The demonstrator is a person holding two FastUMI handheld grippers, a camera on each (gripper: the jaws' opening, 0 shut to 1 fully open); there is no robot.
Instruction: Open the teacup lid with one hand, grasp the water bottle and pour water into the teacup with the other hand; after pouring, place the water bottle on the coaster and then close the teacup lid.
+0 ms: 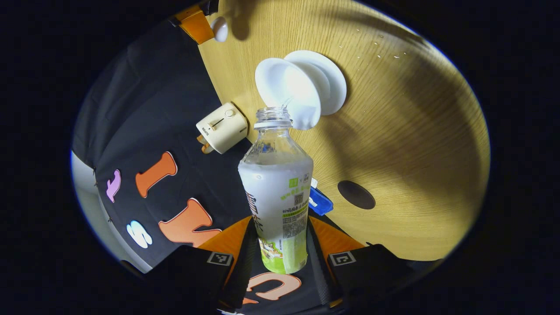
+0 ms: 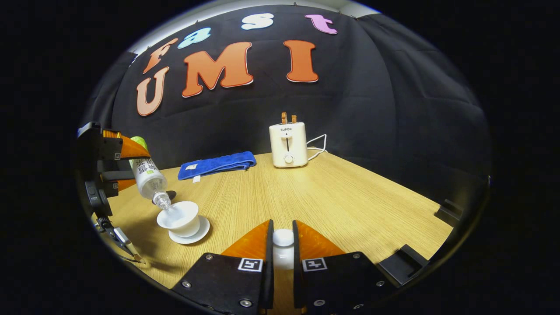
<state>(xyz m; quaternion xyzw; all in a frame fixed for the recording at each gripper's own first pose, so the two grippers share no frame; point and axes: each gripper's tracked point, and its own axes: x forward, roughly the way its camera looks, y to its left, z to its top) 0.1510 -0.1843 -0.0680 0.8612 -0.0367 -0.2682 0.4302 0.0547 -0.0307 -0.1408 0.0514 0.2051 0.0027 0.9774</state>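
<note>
Orange jaws of the left gripper [image 1: 280, 258] clamp the water bottle [image 1: 278, 192], tipped mouth-down over the white teacup [image 2: 179, 218] on its saucer. Right gripper [image 2: 283, 249] pinches what looks like the teacup lid [image 2: 283, 238] above the wooden desk [image 2: 332, 197]; toaster [image 2: 287, 144] behind.

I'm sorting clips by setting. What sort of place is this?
Likely a staged recording booth, not a real kitchen: a wooden table against a black cloth wall, with just a few props, a toaster, a blue towel and a teacup.
</note>
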